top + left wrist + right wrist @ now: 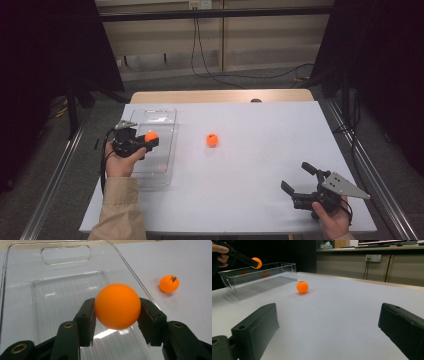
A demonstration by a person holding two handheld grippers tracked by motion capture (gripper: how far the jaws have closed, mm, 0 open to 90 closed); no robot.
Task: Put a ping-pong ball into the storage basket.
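My left gripper is shut on an orange ball and holds it above the clear plastic tray; both pads press the ball's sides. From the right gripper view the held ball hangs over the tray. A second orange ball lies on the white table between the tray and the table's middle, also visible as ball and ball. My right gripper stands open near the front right, jaws wide apart with nothing between them.
The white tabletop spreads wide between the two grippers. Cables trail on the floor beyond the table's far edge. Metal rails run along both sides of the table.
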